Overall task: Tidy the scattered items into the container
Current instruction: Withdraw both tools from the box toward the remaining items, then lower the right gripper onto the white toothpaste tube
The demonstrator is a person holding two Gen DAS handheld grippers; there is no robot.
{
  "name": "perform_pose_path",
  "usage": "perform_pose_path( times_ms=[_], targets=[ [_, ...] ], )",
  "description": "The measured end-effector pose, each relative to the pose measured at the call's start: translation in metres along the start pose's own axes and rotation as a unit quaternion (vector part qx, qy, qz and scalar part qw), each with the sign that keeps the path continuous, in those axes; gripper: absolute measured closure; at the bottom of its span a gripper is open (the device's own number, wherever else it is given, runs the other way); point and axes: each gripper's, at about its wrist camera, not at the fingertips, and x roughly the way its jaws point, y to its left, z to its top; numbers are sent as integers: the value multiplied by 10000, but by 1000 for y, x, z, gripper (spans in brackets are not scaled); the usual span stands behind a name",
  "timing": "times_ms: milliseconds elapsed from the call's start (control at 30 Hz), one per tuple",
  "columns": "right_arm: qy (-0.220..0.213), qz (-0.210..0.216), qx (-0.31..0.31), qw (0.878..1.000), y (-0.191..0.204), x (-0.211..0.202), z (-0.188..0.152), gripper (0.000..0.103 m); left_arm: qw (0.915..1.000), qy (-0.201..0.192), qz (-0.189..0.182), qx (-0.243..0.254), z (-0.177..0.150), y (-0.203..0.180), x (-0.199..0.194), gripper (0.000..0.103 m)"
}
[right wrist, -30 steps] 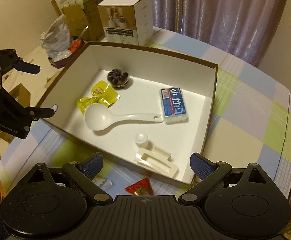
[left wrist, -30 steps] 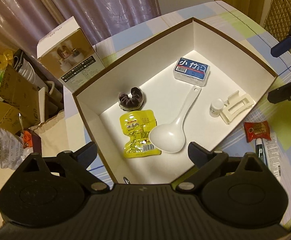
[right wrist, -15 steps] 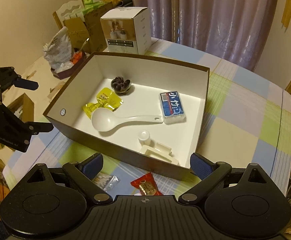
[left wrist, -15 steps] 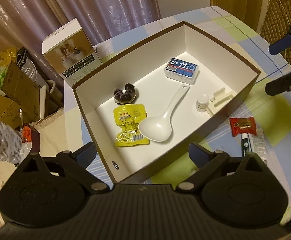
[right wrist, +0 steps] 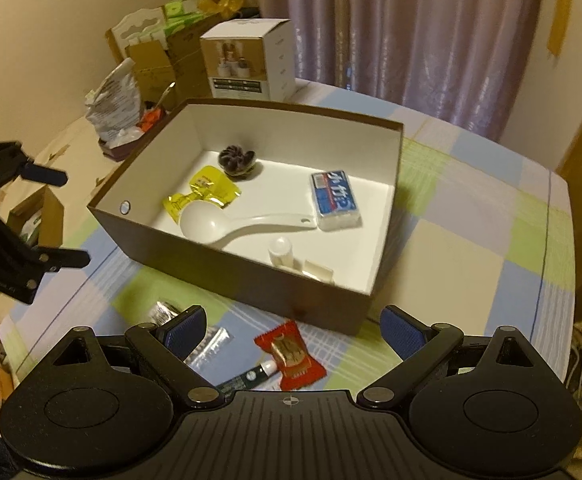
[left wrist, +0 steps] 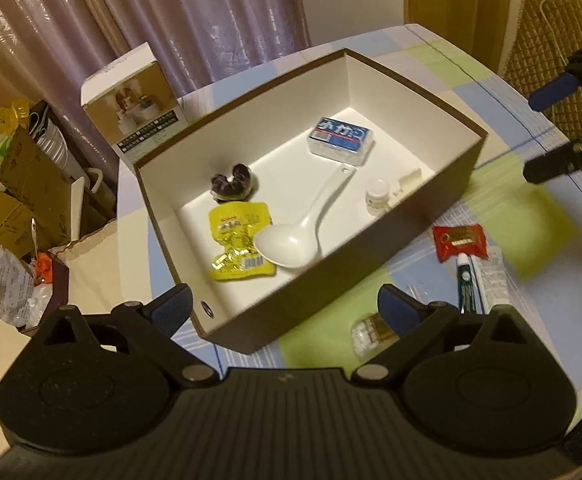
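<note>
We held the left gripper (left wrist: 285, 304) and right gripper (right wrist: 293, 326) spread wide, both empty, above the red snack packet (right wrist: 291, 354) and toothpaste tube (right wrist: 247, 376) lying beside the brown box (right wrist: 251, 280).

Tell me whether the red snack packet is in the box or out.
Out. The red snack packet lies on the checked tablecloth in front of the box, overlapping a small tube.
</note>
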Motion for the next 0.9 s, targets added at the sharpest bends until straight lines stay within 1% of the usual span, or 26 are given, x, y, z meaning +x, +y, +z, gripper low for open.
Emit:
perform_pose_path(
  times_ms=[167,267,333,433,533,633,733,900],
  targets=[
    [-58,-25,408,9991,-9,-2,-22,5,9999,-56,-112,102,-22,-10,4,6],
    [-19,-31,753,9972,-12,1,-36,5,9996,-59,-273,64,-37,-16,9,6],
    [49,-53,994,9950,-12,7,-47,5,9992,-4,-388,-49,-48,-19,16,6],
    [238,-65,1270,9916,-10,22,-67,5,9986,135,-459,-239,-62,-22,26,7],
    [398,-46,1581,9866,-6,35,-85,5,9982,229,-416,-365,-73,-25,33,7],
    [510,95,1875,9809,-3,45,-101,5,9974,318,-411,-497,-81,-25,37,7],
    [549,192,2095,9761,2,50,-109,5,9960,384,-441,-682,-86,-25,41,7],
    [648,160,2287,9712,7,57,-115,5,9920,455,-508,-1062,-89,-25,48,7]
  ],
)
